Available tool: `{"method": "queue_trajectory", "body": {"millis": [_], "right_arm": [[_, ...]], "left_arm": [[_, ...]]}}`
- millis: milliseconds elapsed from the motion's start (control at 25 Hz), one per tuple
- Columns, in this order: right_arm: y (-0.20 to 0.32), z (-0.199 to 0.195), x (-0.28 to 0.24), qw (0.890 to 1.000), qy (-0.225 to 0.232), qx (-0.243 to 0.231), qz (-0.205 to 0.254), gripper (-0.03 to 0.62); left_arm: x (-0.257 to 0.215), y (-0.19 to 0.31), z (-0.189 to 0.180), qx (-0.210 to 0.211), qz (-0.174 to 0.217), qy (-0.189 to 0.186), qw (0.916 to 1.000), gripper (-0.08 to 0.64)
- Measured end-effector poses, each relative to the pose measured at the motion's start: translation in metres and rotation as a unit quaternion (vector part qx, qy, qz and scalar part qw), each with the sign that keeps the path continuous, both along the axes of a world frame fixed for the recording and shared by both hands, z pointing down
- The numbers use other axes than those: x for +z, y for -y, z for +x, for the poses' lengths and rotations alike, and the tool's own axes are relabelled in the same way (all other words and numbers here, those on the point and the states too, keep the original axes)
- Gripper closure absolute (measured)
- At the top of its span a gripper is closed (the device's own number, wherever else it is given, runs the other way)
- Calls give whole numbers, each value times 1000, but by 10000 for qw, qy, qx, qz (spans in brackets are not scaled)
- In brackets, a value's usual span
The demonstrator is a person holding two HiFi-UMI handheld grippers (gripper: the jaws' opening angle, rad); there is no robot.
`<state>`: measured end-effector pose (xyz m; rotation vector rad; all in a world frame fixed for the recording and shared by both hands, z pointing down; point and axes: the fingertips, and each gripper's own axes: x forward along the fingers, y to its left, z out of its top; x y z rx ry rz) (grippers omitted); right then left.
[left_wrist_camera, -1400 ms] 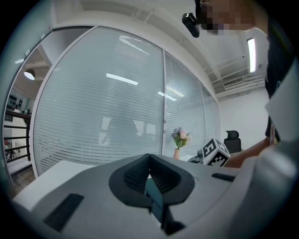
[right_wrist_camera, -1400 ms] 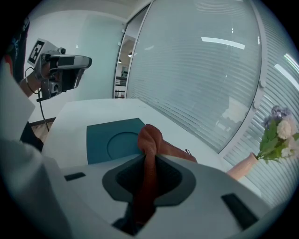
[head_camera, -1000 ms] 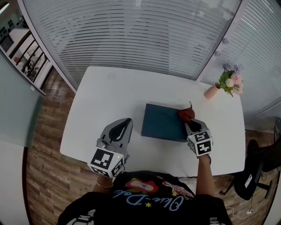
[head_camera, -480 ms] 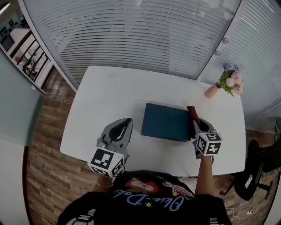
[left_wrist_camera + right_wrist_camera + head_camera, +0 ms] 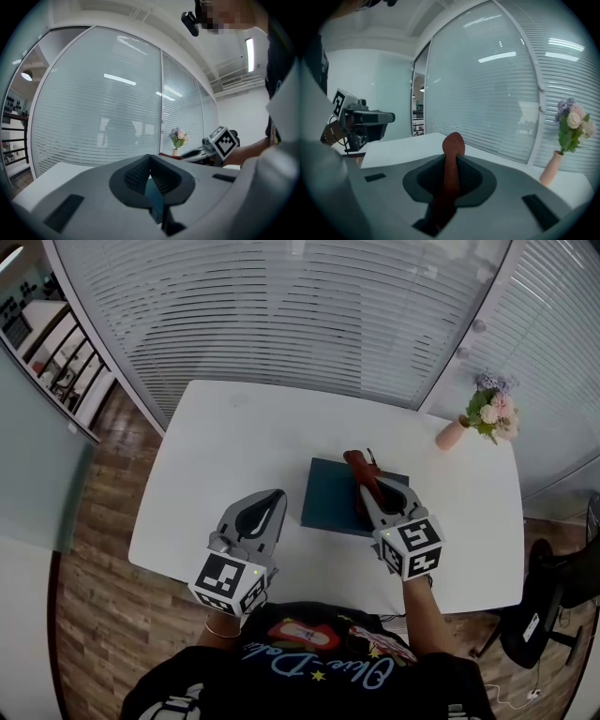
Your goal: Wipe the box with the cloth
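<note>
I noted the right gripper [image 5: 366, 491] clenched on the red cloth [image 5: 359, 468] over the blue box [image 5: 330, 499] mid-table [image 5: 225, 442], the left gripper [image 5: 270, 499] closed, empty, idle beside it; wiping judged underway, unfinished.

An office: blind-covered glass walls [image 5: 281, 315] at twelve o'clock, a white surface [image 5: 234, 456], an office chair [image 5: 536, 615] (black) at four o'clock.
</note>
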<state>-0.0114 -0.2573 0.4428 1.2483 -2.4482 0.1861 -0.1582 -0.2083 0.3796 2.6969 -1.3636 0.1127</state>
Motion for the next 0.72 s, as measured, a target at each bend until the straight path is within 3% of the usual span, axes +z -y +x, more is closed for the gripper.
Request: {"method": "queue_trajectory", "body": {"millis": [160,360,560,720], "right_arm": [[-10,-58,22,9966,-381,-718,-159,532],[-28,-107,53,9842,-909,-1459,-417,534],[-35,-116,74,9682,-1751,-1749,-356,532],[-38,-116,78,9632,-1964,-1813,-273,532]], "left_arm": [[-2,-3,-5,-76,14,7,10000,557],[0,-7,-12,-168,-22,16,9999,557],[3,-8,-18,-254,-70,15,9997,557],[6,-8,-15,-236,-102,1,9997,557]]}}
